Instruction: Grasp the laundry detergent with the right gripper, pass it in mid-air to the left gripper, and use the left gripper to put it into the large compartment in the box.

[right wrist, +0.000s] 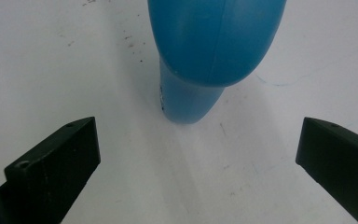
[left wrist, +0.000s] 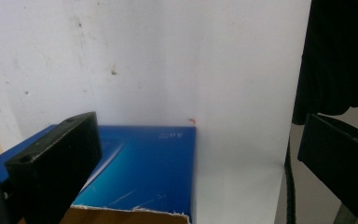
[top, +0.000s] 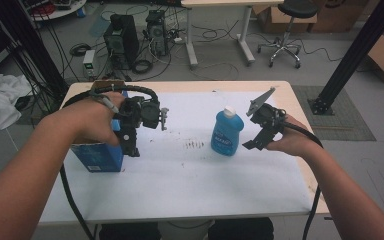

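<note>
Tool-wise: with right tool (top: 254,142) jaws spread wide, ease forward to straddle blue bottle (top: 227,132) upright mid-desk (top: 190,175), level, square before closing, while steadying open left tool (top: 130,145) above blue box (top: 99,157) at desk's left edge.

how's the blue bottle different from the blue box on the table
The blue bottle is rounded with a white cap, standing upright mid-table; the blue box is flat-sided with a torn-open top, at the table's left edge. The bottle stands beside the right hand-held gripper; the box sits under the left hand-held gripper. Both are blue.
</note>
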`<state>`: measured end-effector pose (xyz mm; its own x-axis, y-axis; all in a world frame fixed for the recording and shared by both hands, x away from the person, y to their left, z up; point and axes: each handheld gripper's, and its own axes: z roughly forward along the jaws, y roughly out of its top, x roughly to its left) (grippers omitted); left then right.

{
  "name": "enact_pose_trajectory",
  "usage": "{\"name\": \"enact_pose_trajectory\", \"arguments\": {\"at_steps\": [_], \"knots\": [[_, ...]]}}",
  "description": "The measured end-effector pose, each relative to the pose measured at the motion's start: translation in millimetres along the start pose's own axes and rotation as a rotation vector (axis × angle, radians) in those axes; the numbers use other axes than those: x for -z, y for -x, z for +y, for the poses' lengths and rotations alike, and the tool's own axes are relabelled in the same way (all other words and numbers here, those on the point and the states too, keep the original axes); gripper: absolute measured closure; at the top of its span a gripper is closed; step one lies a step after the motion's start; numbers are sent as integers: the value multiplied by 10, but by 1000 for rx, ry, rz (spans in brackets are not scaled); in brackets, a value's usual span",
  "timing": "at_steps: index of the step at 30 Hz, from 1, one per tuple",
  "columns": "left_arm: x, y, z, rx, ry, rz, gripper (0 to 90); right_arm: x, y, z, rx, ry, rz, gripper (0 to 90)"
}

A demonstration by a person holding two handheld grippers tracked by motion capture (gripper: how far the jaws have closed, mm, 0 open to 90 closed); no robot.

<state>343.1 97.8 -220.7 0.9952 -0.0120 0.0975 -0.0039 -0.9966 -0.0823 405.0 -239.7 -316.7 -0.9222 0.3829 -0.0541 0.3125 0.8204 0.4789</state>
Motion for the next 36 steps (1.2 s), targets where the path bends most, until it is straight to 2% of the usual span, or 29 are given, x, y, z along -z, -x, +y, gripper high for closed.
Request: {"name": "enact_pose_trajectory", "arguments": {"at_steps": [12,17,22,27,36], "knots": [[12,6,-13,3,0,2,0,-155,23,-19,-27,84,10,0],[11,8,-9,1,0,5,0,-201,41,-13,-42,125,0,0],[18,10,-13,0,0,2,0,-247,38,-3,-49,181,-10,0],[9,16,-18,2,3,6,0,-306,66,-47,-81,245,-10,0],[9,22,-23,4,2,7,1,-422,55,-101,-99,300,-18,0]]}}
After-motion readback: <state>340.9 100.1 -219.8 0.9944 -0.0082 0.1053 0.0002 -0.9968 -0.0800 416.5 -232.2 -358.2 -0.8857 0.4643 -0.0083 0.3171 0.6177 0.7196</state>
